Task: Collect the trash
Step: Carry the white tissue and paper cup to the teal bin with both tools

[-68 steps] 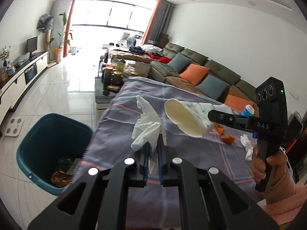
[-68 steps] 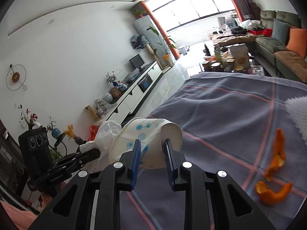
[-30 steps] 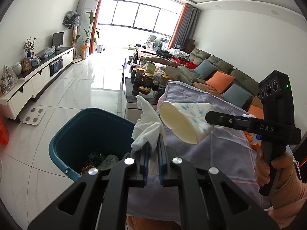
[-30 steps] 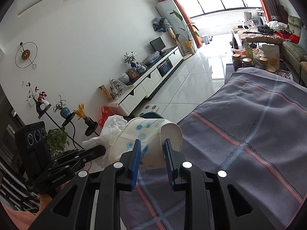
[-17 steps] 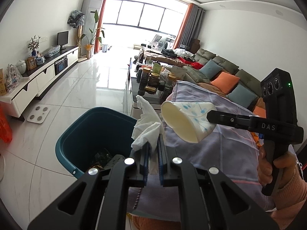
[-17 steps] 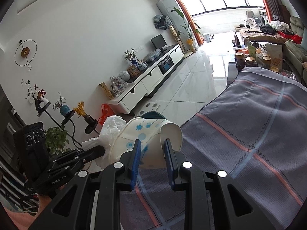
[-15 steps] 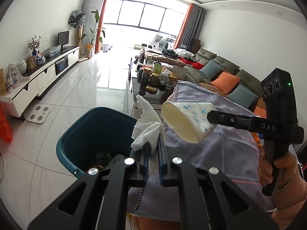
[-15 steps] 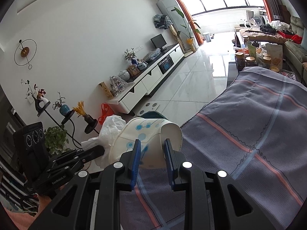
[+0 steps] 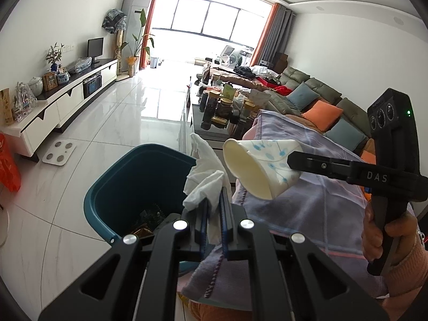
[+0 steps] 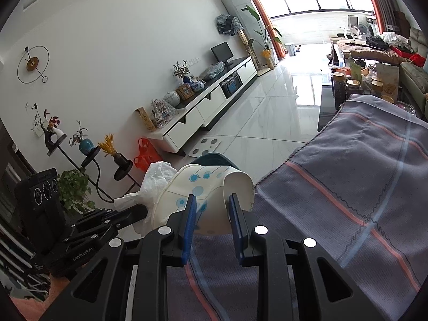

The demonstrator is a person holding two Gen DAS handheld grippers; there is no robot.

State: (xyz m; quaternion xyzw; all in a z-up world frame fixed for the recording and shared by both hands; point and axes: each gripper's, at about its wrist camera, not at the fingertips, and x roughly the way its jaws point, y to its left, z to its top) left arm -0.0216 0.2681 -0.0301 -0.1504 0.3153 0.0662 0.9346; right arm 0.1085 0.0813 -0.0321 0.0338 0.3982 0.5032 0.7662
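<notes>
My left gripper [image 9: 214, 200] is shut on a crumpled white tissue [image 9: 204, 178] and holds it over the near rim of a teal trash bin [image 9: 117, 184] on the floor. To its right my right gripper [image 10: 211, 203] is shut on a squashed white paper cup with blue dots [image 10: 206, 195], lying on its side with its mouth toward the bin. From the left wrist view the cup [image 9: 260, 165] hangs above the table's left edge, beside the tissue. The tissue [image 10: 155, 182] and the left gripper [image 10: 133, 211] show left of the cup in the right wrist view.
A grey-purple cloth with pink stripes [image 9: 307, 208] covers the table and hangs over its edge next to the bin. The bin holds some trash [image 9: 149, 216]. A person's hand [image 9: 385, 240] grips the right tool. A jar-laden coffee table [image 9: 222, 112], a sofa [image 9: 315, 99] and a TV cabinet [image 9: 61, 99] stand beyond.
Both grippers have drifted slightly further left over the bin, which now sits more toward the middle of the left wrist view. Both grips are unchanged.
</notes>
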